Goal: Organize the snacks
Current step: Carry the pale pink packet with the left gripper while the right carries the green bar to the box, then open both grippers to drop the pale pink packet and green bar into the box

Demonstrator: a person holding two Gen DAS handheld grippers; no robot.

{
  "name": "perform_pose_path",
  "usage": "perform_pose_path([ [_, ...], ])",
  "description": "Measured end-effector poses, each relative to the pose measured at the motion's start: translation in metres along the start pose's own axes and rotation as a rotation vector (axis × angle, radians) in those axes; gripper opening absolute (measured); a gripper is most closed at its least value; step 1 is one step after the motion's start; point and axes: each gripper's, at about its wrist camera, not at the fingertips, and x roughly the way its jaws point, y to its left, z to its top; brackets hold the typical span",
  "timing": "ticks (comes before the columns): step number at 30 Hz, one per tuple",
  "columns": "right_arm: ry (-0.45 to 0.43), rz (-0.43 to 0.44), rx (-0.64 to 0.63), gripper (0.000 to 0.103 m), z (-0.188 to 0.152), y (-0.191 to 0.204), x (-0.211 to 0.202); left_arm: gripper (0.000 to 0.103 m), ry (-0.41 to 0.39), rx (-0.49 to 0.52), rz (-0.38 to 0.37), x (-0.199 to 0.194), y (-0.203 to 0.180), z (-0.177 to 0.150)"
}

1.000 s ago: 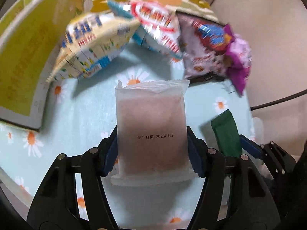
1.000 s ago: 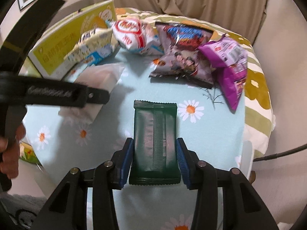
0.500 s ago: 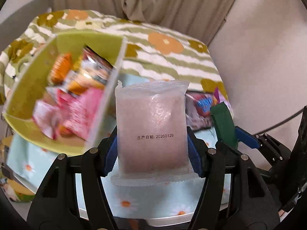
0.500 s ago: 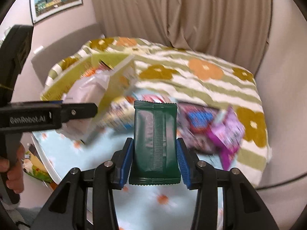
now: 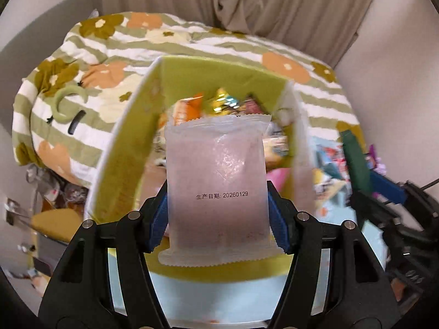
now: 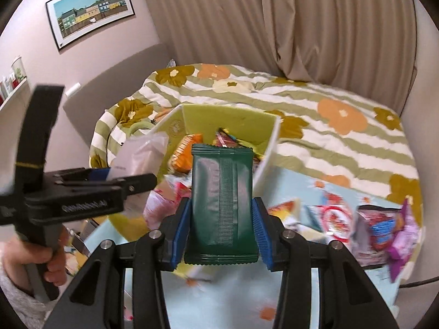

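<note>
Left gripper (image 5: 218, 219) angled steeply downward, fingers (image 5: 157, 224) clamped on a pale packet (image 5: 216, 189). Right gripper (image 6: 221, 235) alongside, tilted down, closed on a green packet (image 6: 222, 200). Hand (image 6: 35, 257) wrapped around left handle.

Pink packet (image 5: 216, 192): frosted translucent plastic film, crimped ends. Green packet (image 6: 222, 205): matt foil-like wrap, ribbed seam. Yellow-green box (image 6: 227, 120): matt cardboard. Bedspread (image 6: 343, 126): soft cloth.

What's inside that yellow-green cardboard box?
The yellow-green cardboard box holds assorted snack packets, including an orange one. The held pale pink packet and dark green packet hide the rest.
</note>
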Motion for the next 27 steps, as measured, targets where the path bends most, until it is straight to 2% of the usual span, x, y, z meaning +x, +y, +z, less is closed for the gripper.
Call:
perform_pose_path([
  [5,0.030,-0.016,0.029,0.041,0.010,0.019,0.027,0.062,0.069,0.020,0.004,0.033,0.034,0.005],
  [7,0.039,-0.028,0.041,0.041,0.012,0.025,0.036,0.075,0.079,0.034,-0.016,0.039,0.043,0.006],
  [8,0.041,-0.033,0.045,0.041,0.012,0.027,0.038,0.094,0.074,0.041,-0.016,0.038,0.046,0.006],
  [9,0.045,-0.039,0.052,0.041,0.013,0.028,0.041,0.103,0.060,0.049,-0.009,0.037,0.049,0.005],
  [15,0.068,-0.059,0.091,0.041,0.011,0.035,0.049,0.103,0.071,0.077,0.000,0.033,0.062,-0.006],
  [21,0.088,-0.013,0.059,0.041,0.019,0.049,0.053,0.103,0.055,0.121,0.043,0.019,0.061,-0.019],
  [24,0.103,0.022,0.024,0.041,0.024,0.058,0.062,0.103,0.074,0.062,0.042,0.017,0.069,-0.024],
  [27,0.125,0.040,0.005,0.041,0.027,0.065,0.072,0.103,0.053,0.022,0.049,0.009,0.080,-0.027],
])
